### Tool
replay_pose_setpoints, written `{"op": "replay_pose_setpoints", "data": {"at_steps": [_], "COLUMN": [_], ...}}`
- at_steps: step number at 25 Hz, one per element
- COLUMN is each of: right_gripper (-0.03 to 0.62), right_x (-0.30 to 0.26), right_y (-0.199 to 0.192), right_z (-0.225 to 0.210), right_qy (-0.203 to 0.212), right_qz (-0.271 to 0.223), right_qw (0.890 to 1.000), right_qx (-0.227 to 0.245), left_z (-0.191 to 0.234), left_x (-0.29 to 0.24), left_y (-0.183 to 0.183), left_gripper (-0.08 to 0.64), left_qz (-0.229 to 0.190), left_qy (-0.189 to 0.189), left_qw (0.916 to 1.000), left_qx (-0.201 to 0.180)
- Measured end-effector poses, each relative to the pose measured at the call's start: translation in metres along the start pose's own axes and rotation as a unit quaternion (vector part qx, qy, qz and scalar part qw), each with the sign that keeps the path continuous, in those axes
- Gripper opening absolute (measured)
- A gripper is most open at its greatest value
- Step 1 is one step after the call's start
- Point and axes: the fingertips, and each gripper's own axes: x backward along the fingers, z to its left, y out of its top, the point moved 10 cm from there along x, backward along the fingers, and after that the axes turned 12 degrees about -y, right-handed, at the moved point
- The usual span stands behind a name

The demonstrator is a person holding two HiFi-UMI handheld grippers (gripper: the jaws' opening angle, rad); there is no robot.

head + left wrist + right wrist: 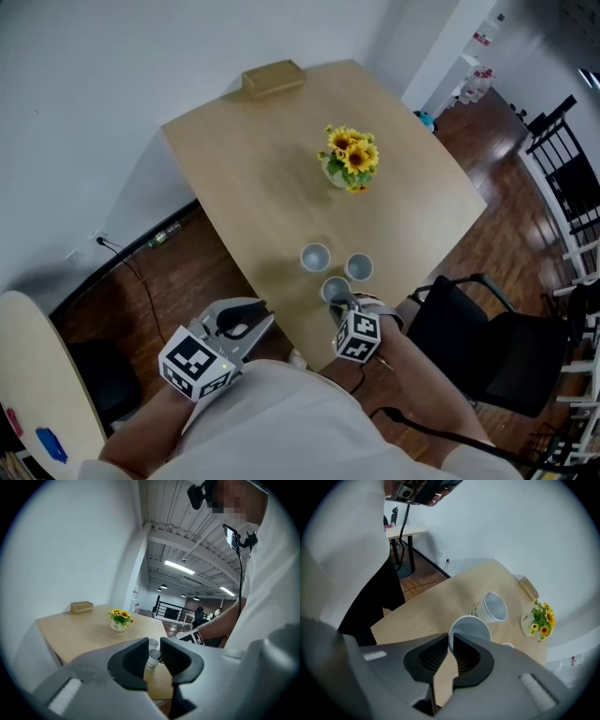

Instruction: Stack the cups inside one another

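Three white paper cups stand upright close together near the front edge of the wooden table [253, 178]. The nearest cup [334, 288] [471, 627] has its near wall between the jaws of my right gripper [343, 300] [451, 642], which points steeply down and is shut on the rim. The other two cups [315, 256] [358, 268] stand free just behind it; one [495, 606] shows its open mouth in the right gripper view. My left gripper [262, 315] [154, 645] hovers left of the table's front edge, jaws slightly open and empty, with two cups [152, 658] visible far off through the gap.
A small pot of yellow flowers [349, 159] [541, 618] stands mid-table, and a wooden box [272, 78] lies at the far edge. A black chair [487, 342] is at the right of the table, a round table [37, 375] at the left, a white wall behind.
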Motion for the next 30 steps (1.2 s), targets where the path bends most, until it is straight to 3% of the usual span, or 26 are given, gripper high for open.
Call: {"op": "replay_pose_setpoints", "data": {"at_steps": [10, 19, 25, 30], "right_gripper": [0.026, 0.026, 0.026, 0.026], "right_x": [0.023, 0.072, 0.065, 0.046], "right_y": [0.018, 0.052, 0.069, 0.075], "right_z": [-0.005, -0.050, -0.079, -0.093], "right_qy": [0.024, -0.007, -0.021, -0.006], "right_qz": [0.019, -0.001, -0.002, 0.000], "right_qw": [1.000, 1.000, 1.000, 1.000], "right_qx": [-0.003, -0.008, -0.002, -0.003], "left_z": [0.026, 0.042, 0.050, 0.054], "left_x": [0.013, 0.017, 0.028, 0.041], "left_y": [0.001, 0.002, -0.001, -0.005], "left_gripper": [0.086, 0.086, 0.086, 0.086], "left_qz": [-0.003, -0.012, -0.015, -0.020], "left_qy": [-0.029, -0.058, -0.058, -0.045], "left_qw": [0.9996, 0.9982, 0.9982, 0.9988], "left_qx": [-0.001, -0.006, -0.004, 0.004]}}
